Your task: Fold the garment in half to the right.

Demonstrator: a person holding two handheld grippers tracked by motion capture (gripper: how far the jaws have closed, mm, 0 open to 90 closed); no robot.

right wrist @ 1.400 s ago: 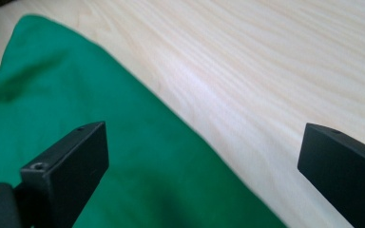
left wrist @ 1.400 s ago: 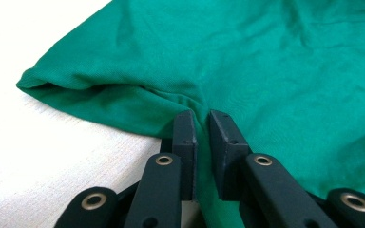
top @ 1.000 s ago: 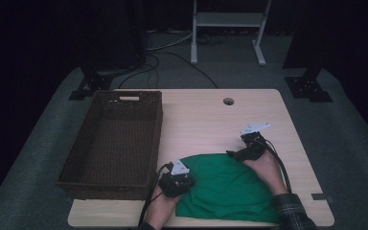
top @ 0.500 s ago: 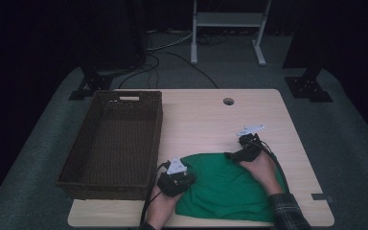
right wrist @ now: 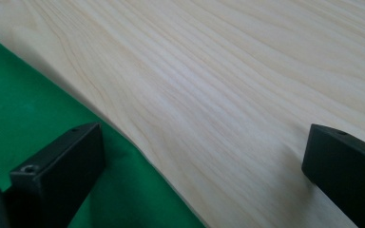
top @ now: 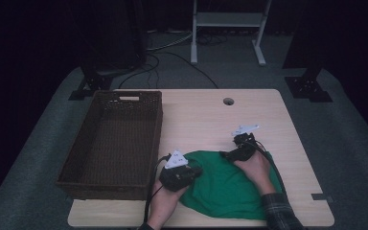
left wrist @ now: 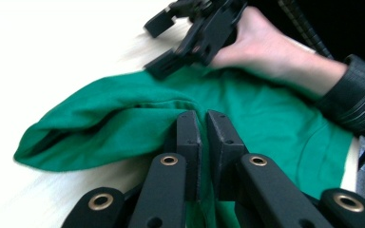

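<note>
A green cloth [top: 230, 189] lies rumpled on the near part of the wooden table [top: 201, 120]. My left gripper [top: 197, 169] sits at the cloth's left edge. In the left gripper view its jaws [left wrist: 204, 118] are pressed together with a raised fold of the cloth [left wrist: 123, 118] pinched between them. My right gripper [top: 224, 154] rests at the cloth's far edge with its jaws wide apart. In the right gripper view [right wrist: 204, 142], one jaw is over the cloth [right wrist: 38, 118] and the other over bare wood. The right gripper [left wrist: 160, 45] and its hand show beyond the fold.
A dark wicker basket [top: 155, 129] stands along the table's left side, close to my left hand. A small round hole [top: 228, 101] marks the table's far middle. Cables trail from both grippers toward the near edge.
My right gripper has slid a little left and toward me, down onto the cloth's far edge. The left gripper has stayed at the cloth's left edge.
</note>
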